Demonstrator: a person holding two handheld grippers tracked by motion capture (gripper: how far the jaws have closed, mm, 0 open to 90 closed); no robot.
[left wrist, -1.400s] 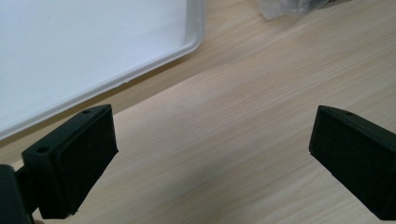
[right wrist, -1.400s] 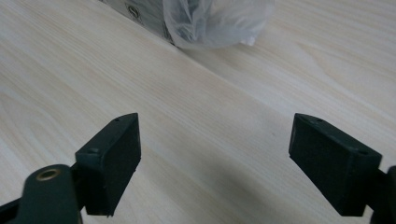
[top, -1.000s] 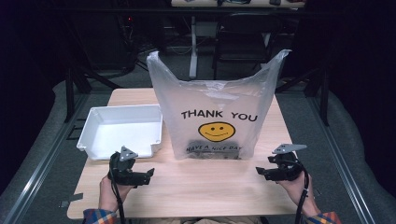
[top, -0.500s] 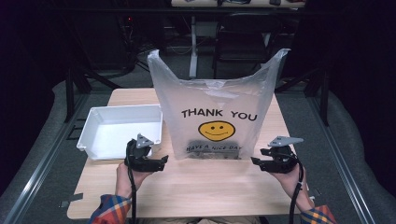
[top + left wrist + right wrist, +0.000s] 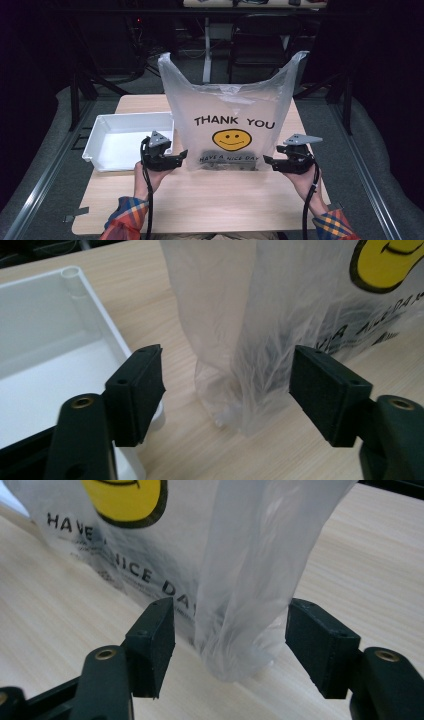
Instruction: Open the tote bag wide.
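item: plastic bag (image 5: pixel 230 120), translucent white, standing upright at the middle of a wooden table (image 5: pixel 210 200), handles raised, something dark and unclear lying inside at its base. all places below are given from the bag.

left gripper (image 5: pixel 176 159): at the bag's lower left corner, just beside it. jaws have just been closing; in the left gripper view they stand spread, the bag's gathered corner fold (image 5: pixel 240 390) between the pads, neither pad pressing on it.

right gripper (image 5: pixel 269 161): at the bag's lower right corner. jaws have just been opening a little; in the right gripper view they stand apart with the corner fold (image 5: pixel 240 640) between them, a gap on each side.

white tray (image 5: pixel 100 150): left of the bag, apart from it, nothing seen in it.

step in hand, as judged: taking hold of both bottom corners. done well, each gripper goes in low along the table so the pads catch the thick bunched fold rather than a single thin layer, then both close evenly, so the film neither slips out nor tears and the bag does not tip to one side.

writing: "thank you" (image 5: pixel 234 121) in dark capitals above a yellow smiley face (image 5: pixel 231 139); below it "have a nice day" (image 5: pixel 229 158).
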